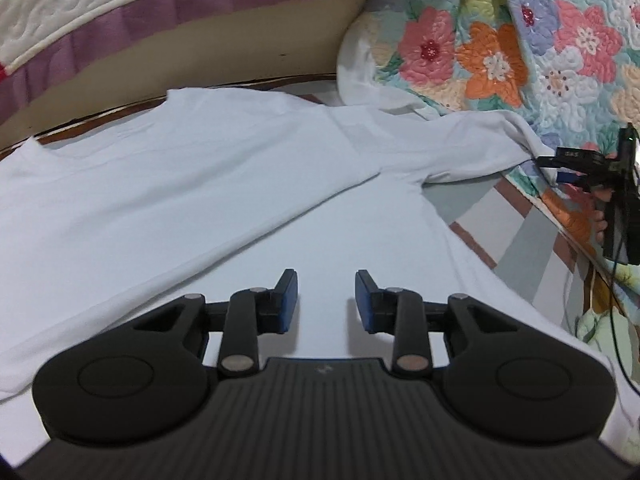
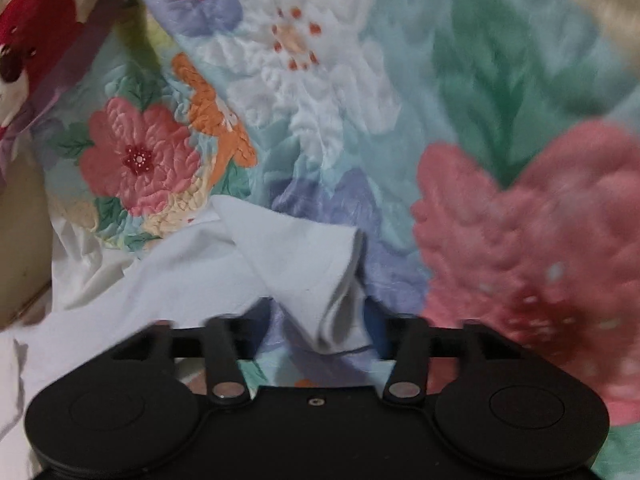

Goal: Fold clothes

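**White shirt spread flat; right claw at the sleeve end**

Left wrist view: a white shirt [image 1: 208, 184] lies spread across the bed, filling the frame from 9 o'clock to centre. One sleeve [image 1: 472, 148] runs out toward 2 o'clock onto the floral quilt [image 1: 500, 52]. The left gripper [image 1: 326, 300] hangs over the shirt body at 6 o'clock, blue pads apart, nothing between them, only flat cloth below. At 3 o'clock the right gripper [image 1: 600, 184] shows as a dark unit at the sleeve's tip; part of the person's hand is visible behind it. A striped sheet [image 1: 492, 224] shows at 4 o'clock beside the shirt. A purple-edged cream cover [image 1: 120, 12] arcs along 11 o'clock.

Right wrist view, blurred: the quilt fills nearly everything, which the left view only shows in part. The sleeve end [image 2: 304, 264] comes in from 8 o'clock and folds down between the fingers of the right gripper [image 2: 316, 320] at 6 o'clock. Jaws stand wide; the cloth sits toward the right finger. Whether the pads press it I cannot tell. The shirt body is out of this view.
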Motion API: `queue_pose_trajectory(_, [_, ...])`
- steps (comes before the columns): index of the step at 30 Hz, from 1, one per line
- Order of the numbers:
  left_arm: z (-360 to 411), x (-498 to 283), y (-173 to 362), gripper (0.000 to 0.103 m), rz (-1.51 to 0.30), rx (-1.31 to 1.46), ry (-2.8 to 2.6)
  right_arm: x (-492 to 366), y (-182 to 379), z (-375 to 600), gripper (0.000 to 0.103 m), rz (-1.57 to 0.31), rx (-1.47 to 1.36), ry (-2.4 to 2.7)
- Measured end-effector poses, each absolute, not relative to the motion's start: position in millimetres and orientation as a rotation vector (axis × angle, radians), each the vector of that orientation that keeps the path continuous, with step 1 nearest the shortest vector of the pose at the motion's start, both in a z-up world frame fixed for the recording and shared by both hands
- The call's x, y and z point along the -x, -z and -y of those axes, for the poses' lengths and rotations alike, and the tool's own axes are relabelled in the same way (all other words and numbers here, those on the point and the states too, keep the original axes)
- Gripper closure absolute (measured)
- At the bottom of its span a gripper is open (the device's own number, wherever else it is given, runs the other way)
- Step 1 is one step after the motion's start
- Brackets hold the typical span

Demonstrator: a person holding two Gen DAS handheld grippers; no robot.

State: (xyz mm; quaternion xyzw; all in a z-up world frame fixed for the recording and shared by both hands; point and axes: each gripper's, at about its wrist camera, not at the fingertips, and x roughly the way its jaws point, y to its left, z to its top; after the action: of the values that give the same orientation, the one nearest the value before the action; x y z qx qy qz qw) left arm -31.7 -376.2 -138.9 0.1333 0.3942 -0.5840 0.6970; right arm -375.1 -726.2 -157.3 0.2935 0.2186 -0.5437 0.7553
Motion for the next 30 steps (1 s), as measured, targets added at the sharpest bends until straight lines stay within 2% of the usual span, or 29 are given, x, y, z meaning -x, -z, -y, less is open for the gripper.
queue_pose_trajectory(1, [378, 35, 140, 0.072, -0.883, -0.295, 1.297, 370, 160, 725, 0.041, -0.493, -0.618, 1.194])
queue_pose_trajectory(2, [379, 36, 141, 0.072, -0.889, -0.29, 1.292, 365, 161, 724, 0.046, -0.508, -0.593, 1.196])
queue_pose_trajectory(3, [380, 37, 141, 0.072, -0.893, -0.286, 1.288, 360, 163, 724, 0.082, -0.522, -0.57, 1.196])
queue_pose_trajectory(4, [381, 37, 142, 0.072, -0.896, -0.287, 1.281, 355, 164, 724, 0.097, -0.535, -0.547, 1.195])
queue_pose_trajectory(11, [352, 14, 135, 0.069, -0.866, -0.282, 1.213, 314, 136, 695, 0.095, -0.424, -0.594, 0.966])
queue_pose_trajectory(19, [299, -31, 127, 0.068, -0.868, -0.177, 1.101, 185, 87, 625, 0.095, -0.348, -0.708, 0.466])
queue_pose_trajectory(21, [288, -34, 126, 0.064, -0.855, -0.166, 1.083, 150, 73, 600, 0.096, -0.338, -0.708, 0.352])
queue_pose_trajectory(25, [262, -40, 129, 0.064, -0.842, -0.153, 1.045, 85, 54, 548, 0.096, -0.34, -0.714, 0.133])
queue_pose_trajectory(30, [237, -49, 143, 0.064, -0.873, -0.118, 0.994, 25, 57, 488, 0.095, -0.431, -0.665, -0.016])
